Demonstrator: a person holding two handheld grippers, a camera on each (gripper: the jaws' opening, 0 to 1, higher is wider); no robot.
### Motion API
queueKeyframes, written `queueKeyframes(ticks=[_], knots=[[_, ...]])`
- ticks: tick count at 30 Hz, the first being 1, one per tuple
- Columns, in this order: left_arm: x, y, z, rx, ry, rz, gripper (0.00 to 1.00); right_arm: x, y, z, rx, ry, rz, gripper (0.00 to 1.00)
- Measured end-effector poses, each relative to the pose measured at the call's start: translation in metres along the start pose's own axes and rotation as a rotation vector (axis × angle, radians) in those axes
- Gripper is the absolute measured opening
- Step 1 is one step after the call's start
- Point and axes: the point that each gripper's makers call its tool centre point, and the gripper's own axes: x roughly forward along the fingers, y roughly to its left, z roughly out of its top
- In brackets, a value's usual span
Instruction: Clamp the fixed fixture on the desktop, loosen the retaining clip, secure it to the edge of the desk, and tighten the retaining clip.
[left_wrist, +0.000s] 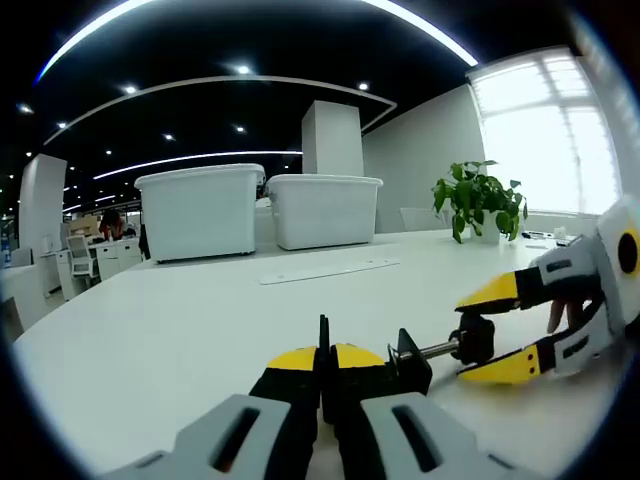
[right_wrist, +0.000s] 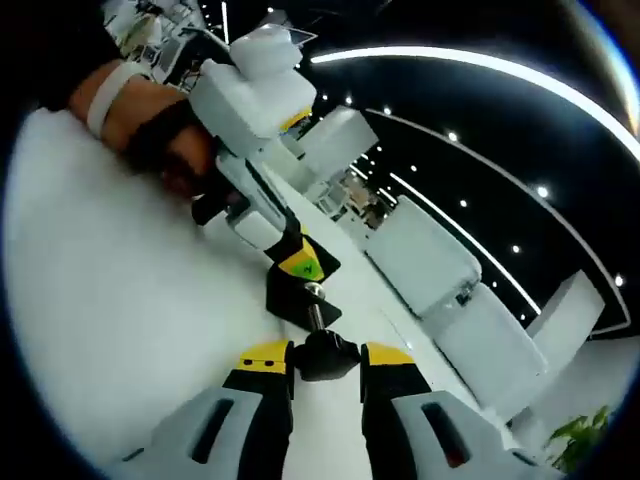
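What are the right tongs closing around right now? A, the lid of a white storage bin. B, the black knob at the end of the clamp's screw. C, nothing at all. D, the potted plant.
B: in the right gripper view the right tongs sit either side of the black knob on the clamp, and the left gripper view shows them bracketing that knob too.

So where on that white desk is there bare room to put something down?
Bare desk lies between the left tool and two white bins. It is crowded around the black clamp, where the right tool grips its knob.
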Motion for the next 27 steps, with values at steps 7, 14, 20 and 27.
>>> queueKeyframes(ticks=[7,14,20,27], knots=[[0.0,0.0,0.0,0.003,0.0,0.0,0.04,-0.003,-0.004,-0.005,0.873,0.009,0.129,0.49],[0.0,-0.001,0.0,0.001,0.0,-0.003,0.04,-0.003,-0.009,-0.021,1.144,0.012,0.153,0.26],[-0.001,-0.001,-0.001,0.001,0.001,-0.004,0.04,-0.003,-0.005,-0.02,1.25,0.027,0.165,0.24],[-0.002,0.0,-0.004,0.003,0.001,-0.003,0.04,-0.001,-0.004,-0.019,1.178,0.019,0.16,0.24]])
